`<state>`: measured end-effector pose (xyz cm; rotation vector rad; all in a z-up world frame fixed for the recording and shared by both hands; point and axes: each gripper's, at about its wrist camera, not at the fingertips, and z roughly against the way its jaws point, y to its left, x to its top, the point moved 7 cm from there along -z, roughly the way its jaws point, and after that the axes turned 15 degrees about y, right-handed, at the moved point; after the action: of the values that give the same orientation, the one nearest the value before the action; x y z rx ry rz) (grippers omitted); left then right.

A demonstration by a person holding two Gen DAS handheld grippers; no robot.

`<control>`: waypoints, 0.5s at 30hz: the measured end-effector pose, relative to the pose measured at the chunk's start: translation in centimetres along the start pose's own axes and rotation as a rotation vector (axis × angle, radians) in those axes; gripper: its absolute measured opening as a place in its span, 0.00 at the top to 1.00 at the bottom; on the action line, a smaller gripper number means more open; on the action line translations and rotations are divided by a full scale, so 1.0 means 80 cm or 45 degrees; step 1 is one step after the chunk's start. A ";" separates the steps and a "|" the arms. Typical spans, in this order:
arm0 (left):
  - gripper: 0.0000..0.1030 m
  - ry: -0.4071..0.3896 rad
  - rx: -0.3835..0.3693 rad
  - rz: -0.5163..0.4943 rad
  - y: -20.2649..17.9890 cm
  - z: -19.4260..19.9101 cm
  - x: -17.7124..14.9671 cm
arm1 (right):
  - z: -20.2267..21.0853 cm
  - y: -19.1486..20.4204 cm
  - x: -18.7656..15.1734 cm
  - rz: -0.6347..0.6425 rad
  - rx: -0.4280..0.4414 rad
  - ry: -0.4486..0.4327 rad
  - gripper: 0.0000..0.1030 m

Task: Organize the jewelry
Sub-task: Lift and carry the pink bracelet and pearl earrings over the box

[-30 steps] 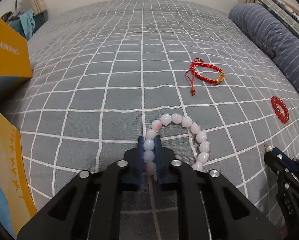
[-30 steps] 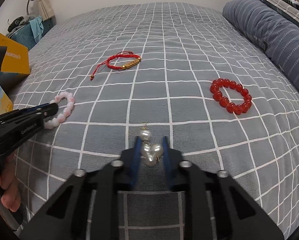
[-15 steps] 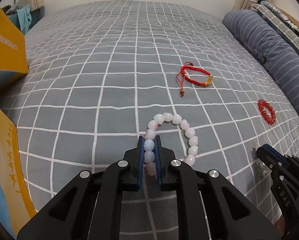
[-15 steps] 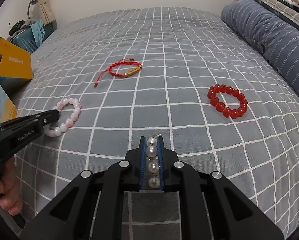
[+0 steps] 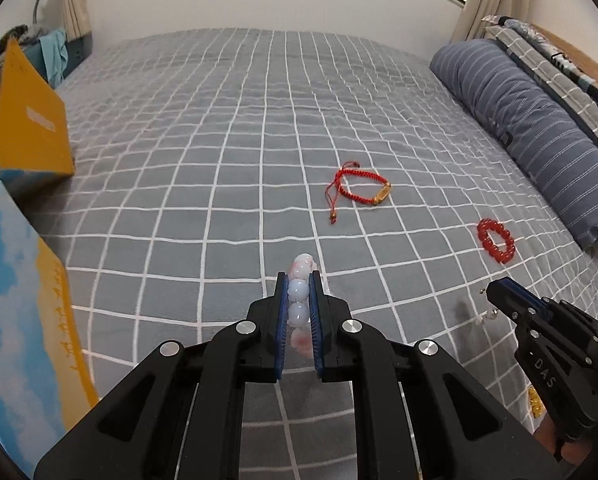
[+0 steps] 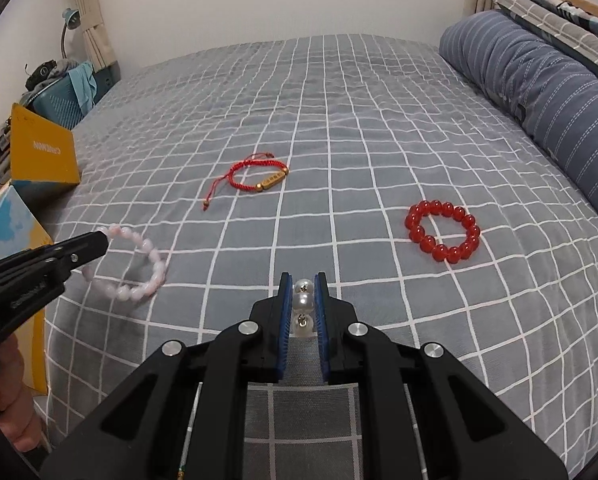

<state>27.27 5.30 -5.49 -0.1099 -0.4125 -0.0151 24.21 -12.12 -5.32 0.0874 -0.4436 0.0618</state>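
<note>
The left gripper (image 5: 298,280) clamped the pink bead bracelet (image 6: 135,264); the right gripper (image 6: 303,280) pinched a pearl string (image 6: 303,308). Ahead lay a red cord bracelet (image 6: 259,176) and (rightward) a red bead bracelet (image 6: 443,232) — nothing between.

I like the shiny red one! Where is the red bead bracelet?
The round red bead bracelet lies on the grey checked bedspread, right side of the right wrist view, near the striped blue pillow.
</note>
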 end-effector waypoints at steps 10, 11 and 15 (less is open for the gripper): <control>0.91 0.002 0.067 0.006 0.000 0.023 -0.022 | 0.020 -0.003 0.003 -0.006 -0.008 -0.029 0.89; 0.91 -0.002 0.077 0.010 0.000 0.025 -0.025 | 0.022 -0.003 0.003 -0.006 -0.014 -0.033 0.89; 0.91 -0.010 0.100 0.033 0.003 0.036 -0.033 | 0.031 -0.004 0.001 -0.009 -0.016 -0.044 0.89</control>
<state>23.70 5.80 -3.93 -0.0380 -0.4188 0.0272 23.26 -12.66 -3.09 0.0780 -0.4784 0.0504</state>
